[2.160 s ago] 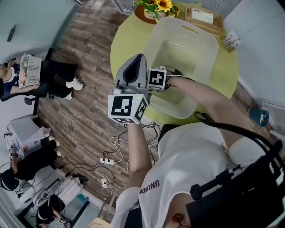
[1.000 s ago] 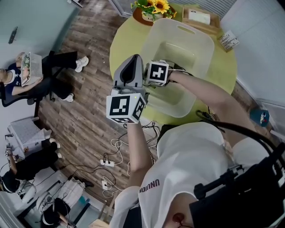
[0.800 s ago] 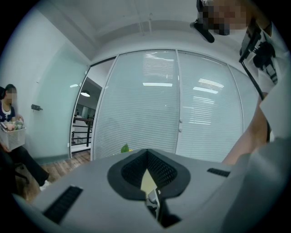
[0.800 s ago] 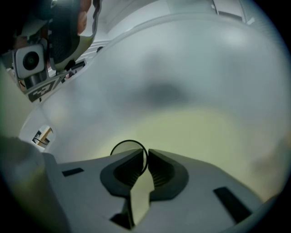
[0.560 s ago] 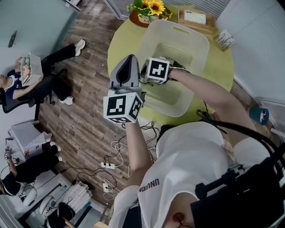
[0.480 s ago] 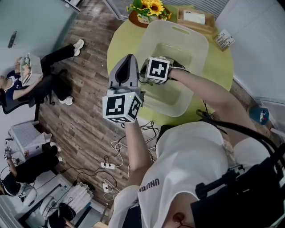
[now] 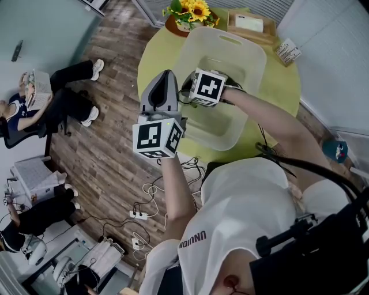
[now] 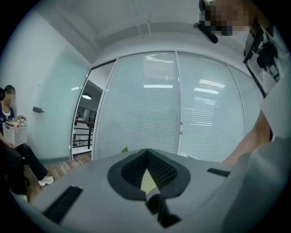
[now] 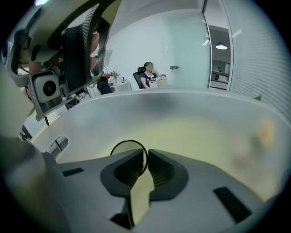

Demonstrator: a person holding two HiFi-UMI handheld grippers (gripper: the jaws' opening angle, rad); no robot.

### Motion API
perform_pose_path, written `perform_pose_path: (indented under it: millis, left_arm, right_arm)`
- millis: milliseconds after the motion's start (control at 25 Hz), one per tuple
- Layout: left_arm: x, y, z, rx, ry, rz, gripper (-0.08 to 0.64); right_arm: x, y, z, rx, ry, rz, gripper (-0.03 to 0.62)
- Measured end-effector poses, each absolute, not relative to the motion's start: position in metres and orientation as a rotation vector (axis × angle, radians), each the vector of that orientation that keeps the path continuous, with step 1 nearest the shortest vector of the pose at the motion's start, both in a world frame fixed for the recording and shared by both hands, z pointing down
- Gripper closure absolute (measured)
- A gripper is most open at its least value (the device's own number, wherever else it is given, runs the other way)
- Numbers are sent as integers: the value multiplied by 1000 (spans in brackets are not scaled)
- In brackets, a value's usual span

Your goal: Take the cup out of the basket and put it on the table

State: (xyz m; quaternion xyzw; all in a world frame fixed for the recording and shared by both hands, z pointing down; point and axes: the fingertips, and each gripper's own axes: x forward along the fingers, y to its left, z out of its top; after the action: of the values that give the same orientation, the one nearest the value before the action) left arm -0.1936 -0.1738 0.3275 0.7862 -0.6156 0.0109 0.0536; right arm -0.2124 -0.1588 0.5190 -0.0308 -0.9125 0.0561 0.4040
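Head view shows a wooden floor [image 7: 109,144] and on it a round yellow-green table [image 7: 153,57]. On this table stands a big translucent plastic basket [image 7: 228,49], which covers most of the top. Behind the basket, at the far edge of the table, there are a pot of sunflowers [image 7: 190,10] and a wooden tray [image 7: 248,23] with a box on it. A person [image 7: 34,98] sits on a chair well apart from the table, at the left side. The left gripper [image 7: 166,75] is held just beside the basket, outside its left wall, and it points level toward a glass wall with blinds. In the left gripper view its jaws are pressed together at the tips, and nothing is between them. The right gripper [image 9: 146,157] points down into the basket; its marker cube [image 7: 209,86] is over the left part of the basket. In the right gripper view its jaws are almost together and they pinch the thin wall of a clear cup [image 9: 127,149] at its dark round rim. The cup is inside the basket, with the pale basket walls all around it. I cannot tell if the cup touches the basket floor.
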Motion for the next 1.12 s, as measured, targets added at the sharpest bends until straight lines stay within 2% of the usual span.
perform_pose_path:
  millis: [280,1120]
  left_arm:
    - [-191,-173,325,2371,-1900,33,548]
    - [-194,-170,322,2338,-2005,61,548]
  right_arm:
    - [-203,-161,503,-59,-2313,-28,545]
    - [-191,-176,457,90,-2437,-147,546]
